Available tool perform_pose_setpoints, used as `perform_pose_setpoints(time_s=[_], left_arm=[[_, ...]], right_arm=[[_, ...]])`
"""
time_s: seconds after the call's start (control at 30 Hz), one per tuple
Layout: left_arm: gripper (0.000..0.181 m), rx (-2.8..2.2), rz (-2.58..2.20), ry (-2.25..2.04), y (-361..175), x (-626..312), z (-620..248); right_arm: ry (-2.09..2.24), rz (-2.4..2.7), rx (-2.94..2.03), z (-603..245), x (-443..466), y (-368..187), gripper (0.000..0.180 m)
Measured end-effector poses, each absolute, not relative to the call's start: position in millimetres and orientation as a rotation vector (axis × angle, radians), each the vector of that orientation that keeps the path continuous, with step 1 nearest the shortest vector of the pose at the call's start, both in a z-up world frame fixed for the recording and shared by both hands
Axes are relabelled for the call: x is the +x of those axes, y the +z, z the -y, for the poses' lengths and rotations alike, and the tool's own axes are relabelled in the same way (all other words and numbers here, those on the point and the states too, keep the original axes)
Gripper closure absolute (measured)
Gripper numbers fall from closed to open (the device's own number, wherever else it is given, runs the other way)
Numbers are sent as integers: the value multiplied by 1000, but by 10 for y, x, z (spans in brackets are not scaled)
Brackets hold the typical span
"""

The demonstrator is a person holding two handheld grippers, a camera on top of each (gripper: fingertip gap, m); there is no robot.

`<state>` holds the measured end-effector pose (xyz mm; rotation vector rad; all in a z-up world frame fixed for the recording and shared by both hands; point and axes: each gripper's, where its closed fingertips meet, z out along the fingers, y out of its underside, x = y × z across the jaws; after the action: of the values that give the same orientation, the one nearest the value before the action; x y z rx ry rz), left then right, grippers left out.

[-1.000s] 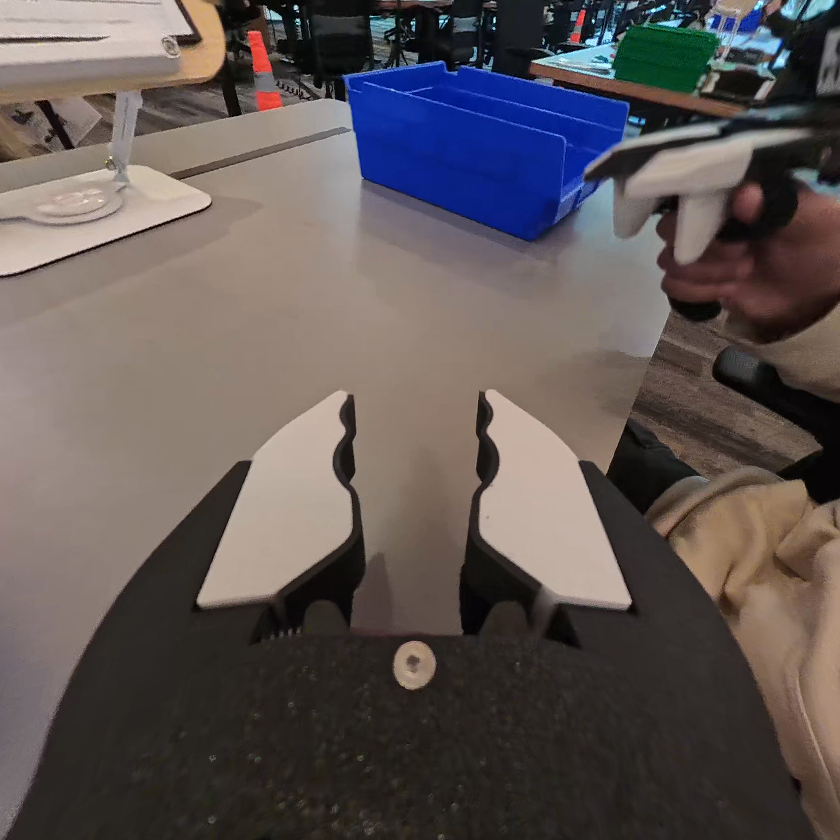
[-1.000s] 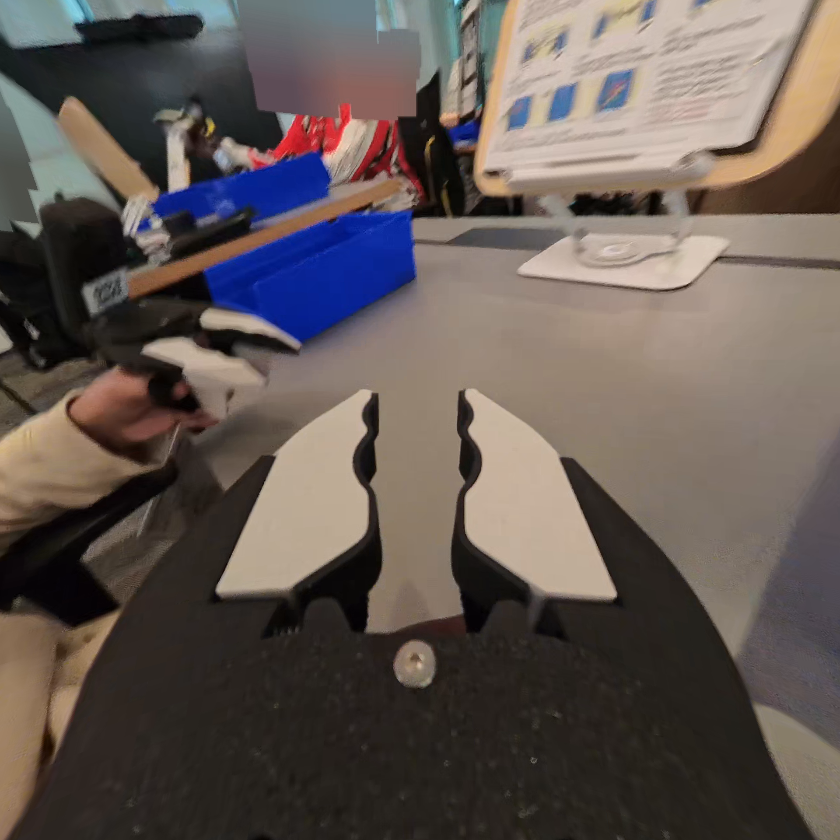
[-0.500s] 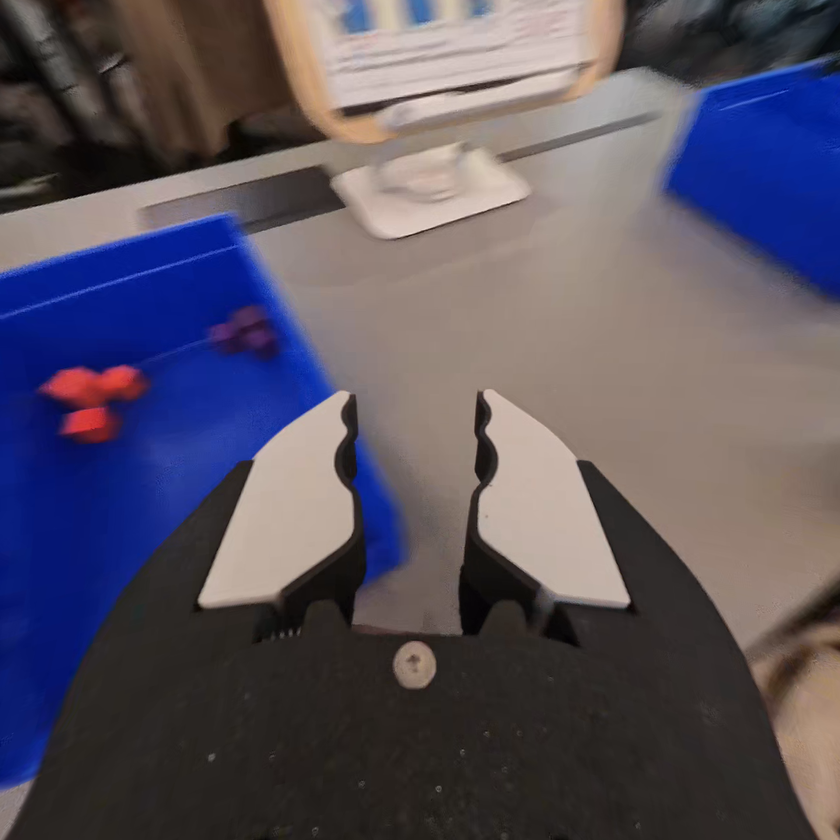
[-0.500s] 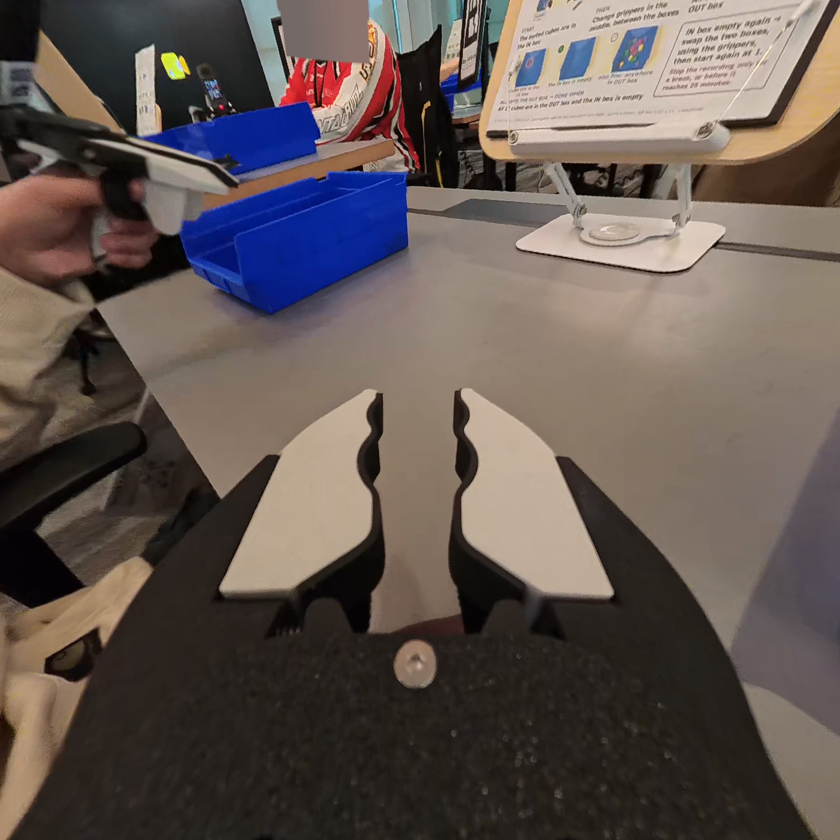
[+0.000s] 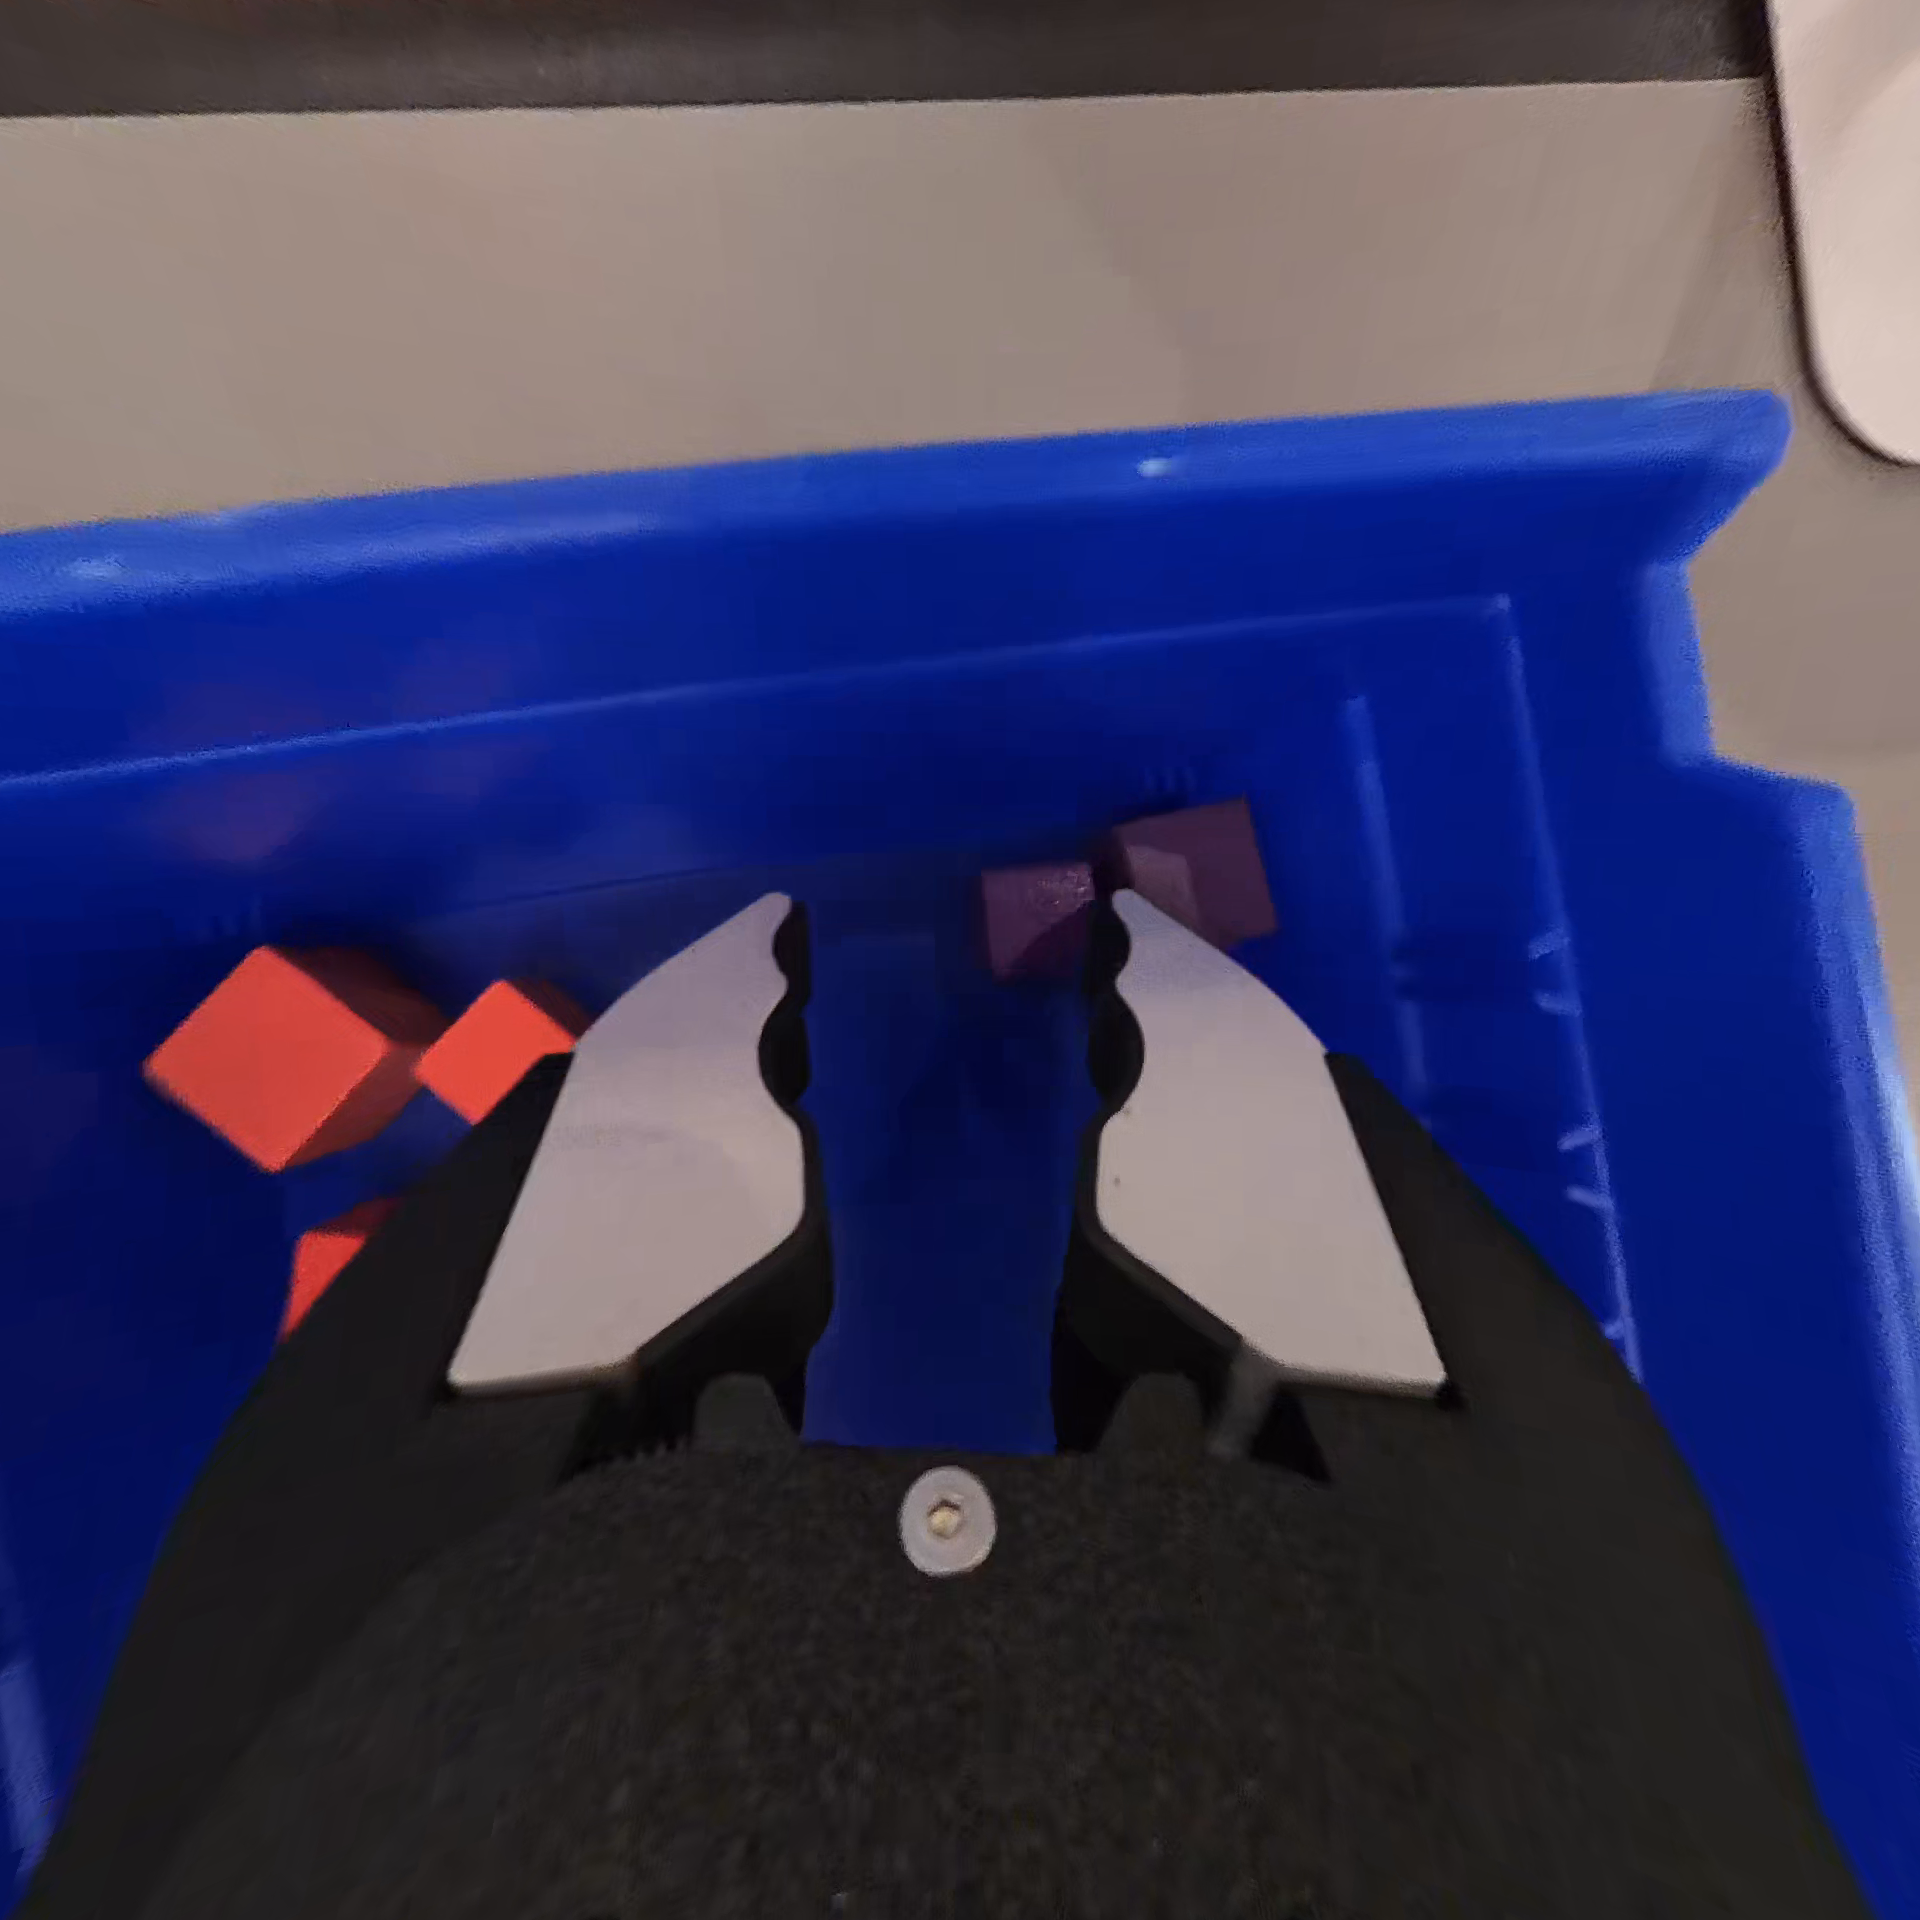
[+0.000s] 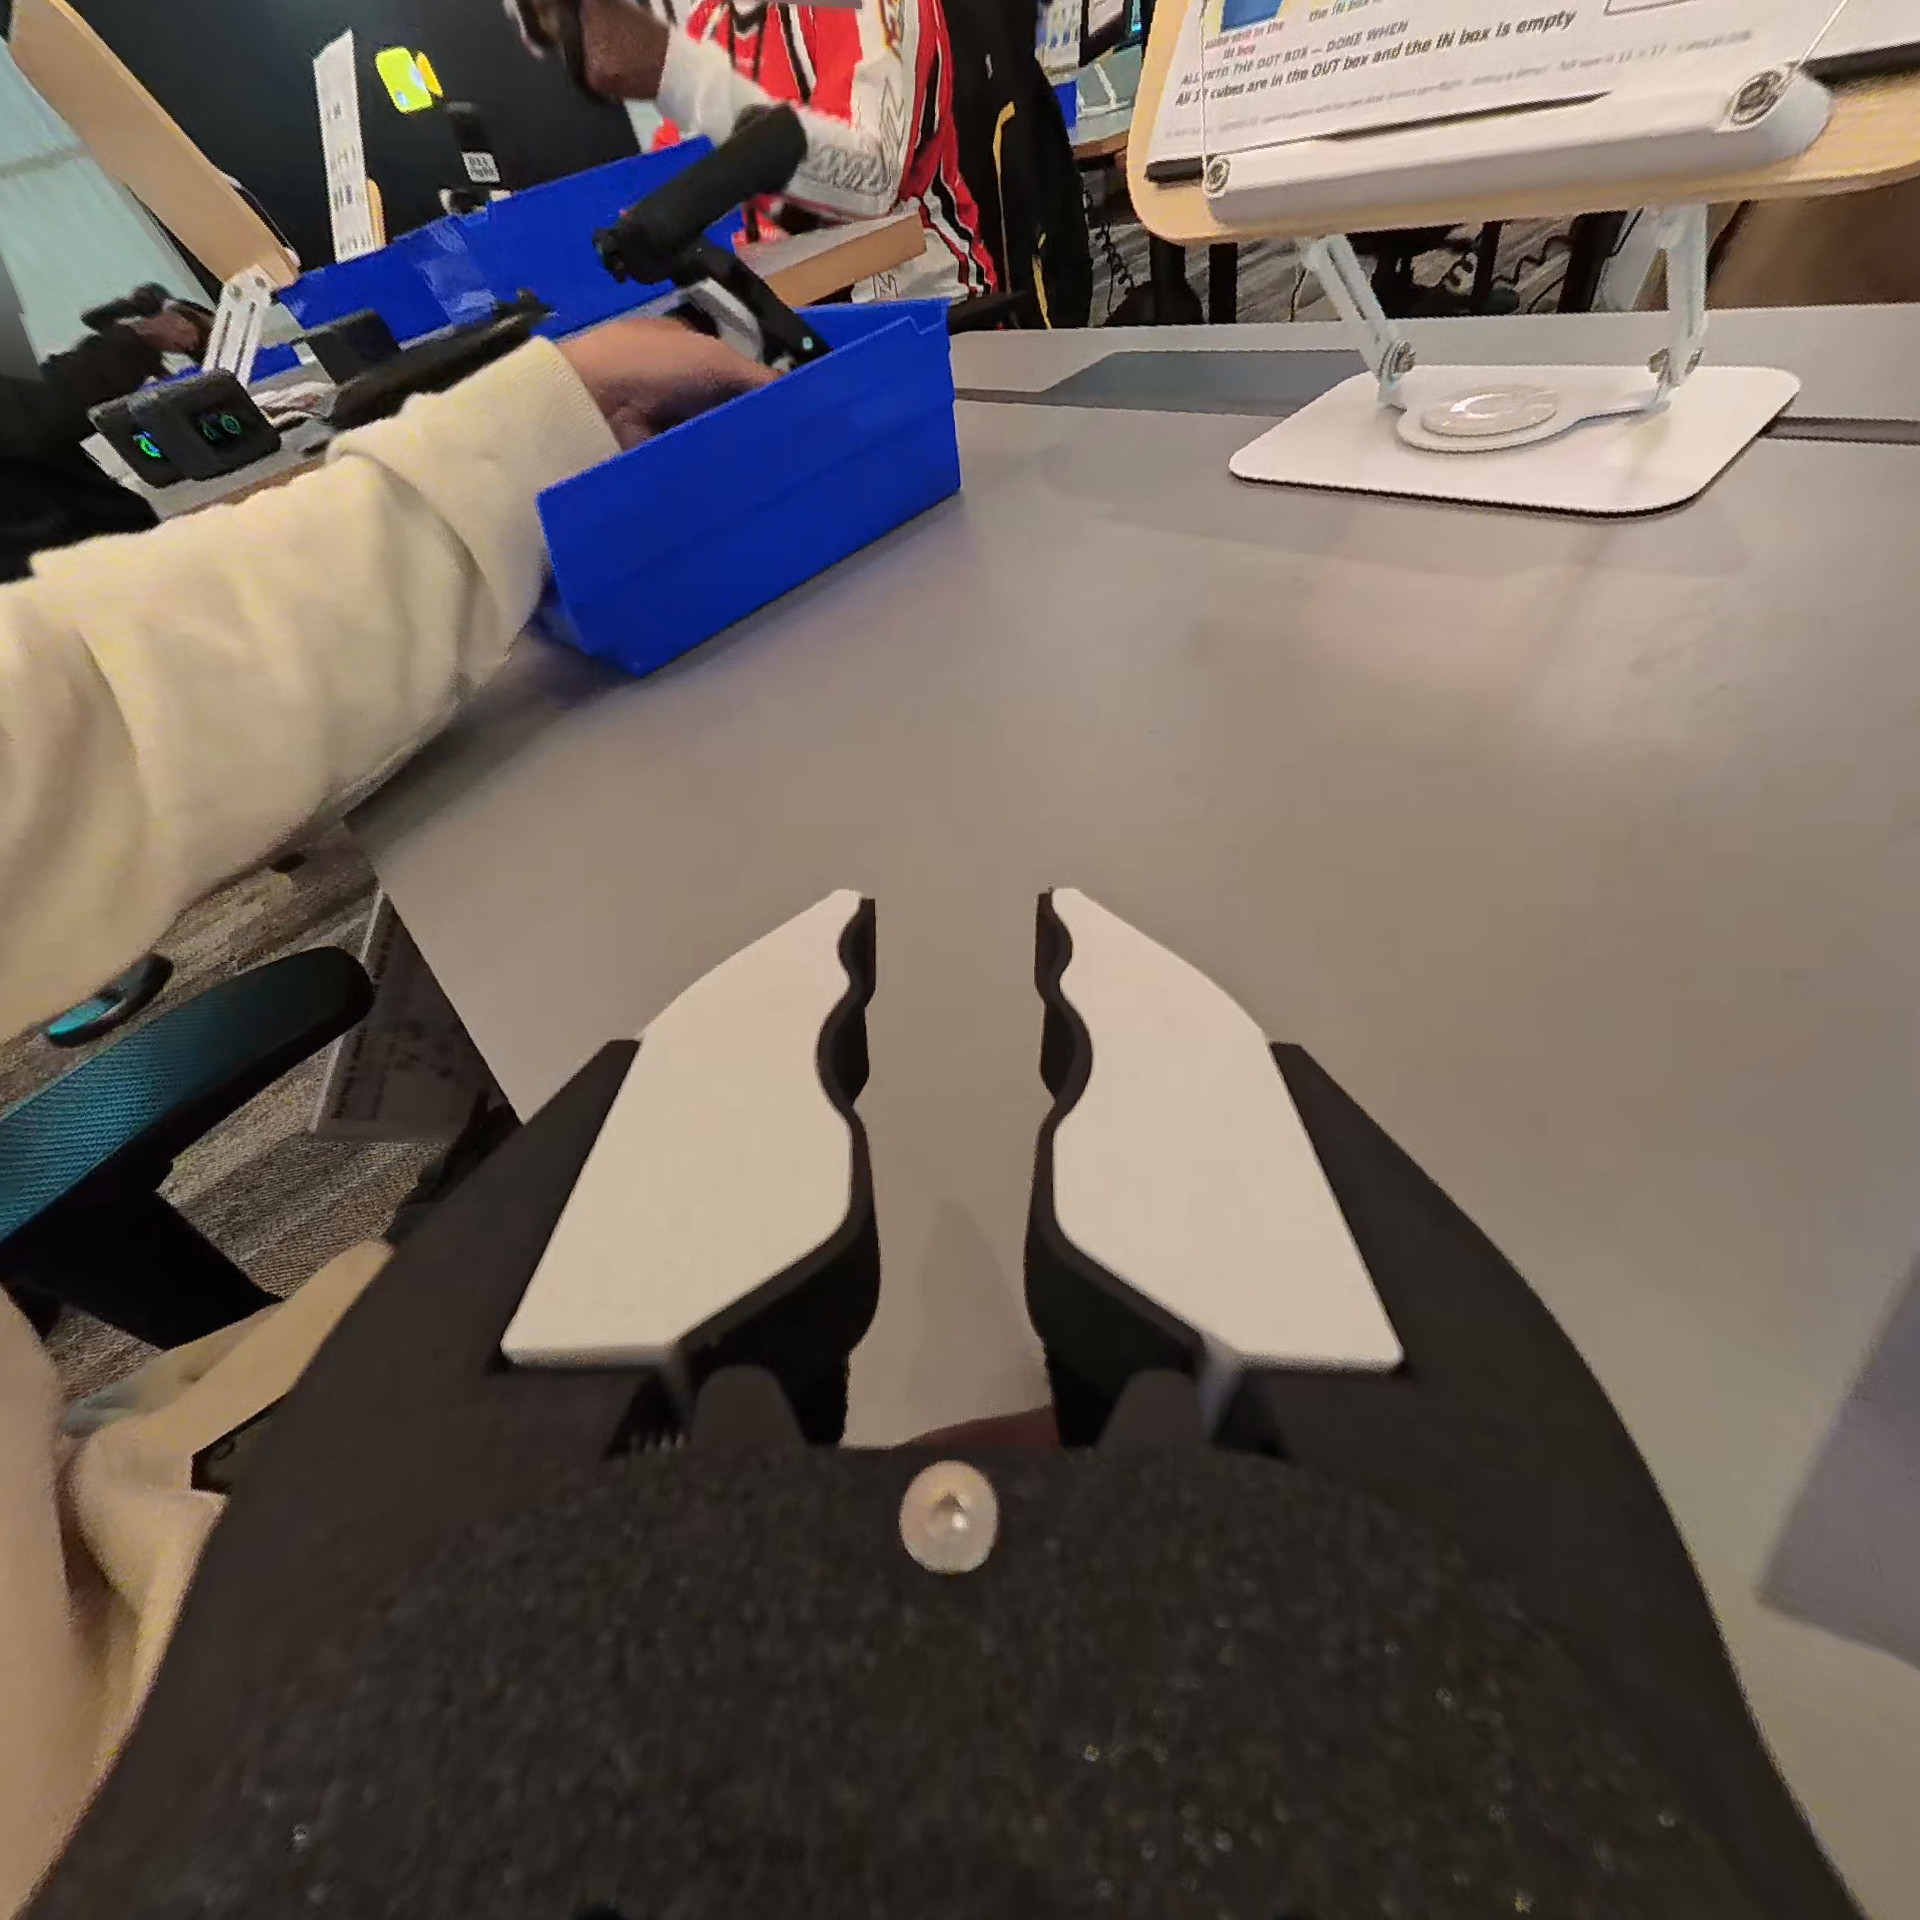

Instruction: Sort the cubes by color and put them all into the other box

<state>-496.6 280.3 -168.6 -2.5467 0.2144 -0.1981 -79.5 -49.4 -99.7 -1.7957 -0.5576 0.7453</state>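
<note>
While the left gripper hangs inside the blue box, its jaws gape apart and hold nothing, with 2 purple cubes just off its right fingertip and 3 red cubes to its left. Over bare table, the right gripper sits partly open and empty.

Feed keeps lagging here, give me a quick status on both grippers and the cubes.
Left gripper open, inside the blue box, empty. Right gripper open over bare table. Purple cubes just ahead, red cubes left. Nothing blocking.
</note>
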Motion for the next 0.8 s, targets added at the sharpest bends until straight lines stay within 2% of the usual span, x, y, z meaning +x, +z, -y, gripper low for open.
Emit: perform_pose_setpoints(time_s=[0.07,0.27,0.4,0.53,0.63,0.8], left_arm=[[138,-2542,-193,-293,-1710,-4897,-2847],[135,-2613,-230,-226,-1829,-4972,-2773],[158,-2577,-268,-172,-1845,-5021,-2812],[158,-2544,-296,-253,-1820,-4986,-2772],[158,-2435,-356,-369,-1580,-4900,-2559],[158,-2074,-479,-473,-863,-4758,-1779]], right_arm=[[762,556,-1809,511,-804,-1034,151],[785,566,-1842,548,-823,-1114,150],[791,563,-1841,546,-830,-1109,150],[791,573,-1841,552,-851,-1099,151],[767,579,-1828,555,-825,-1050,151],[719,543,-1813,515,-665,-1017,152]])
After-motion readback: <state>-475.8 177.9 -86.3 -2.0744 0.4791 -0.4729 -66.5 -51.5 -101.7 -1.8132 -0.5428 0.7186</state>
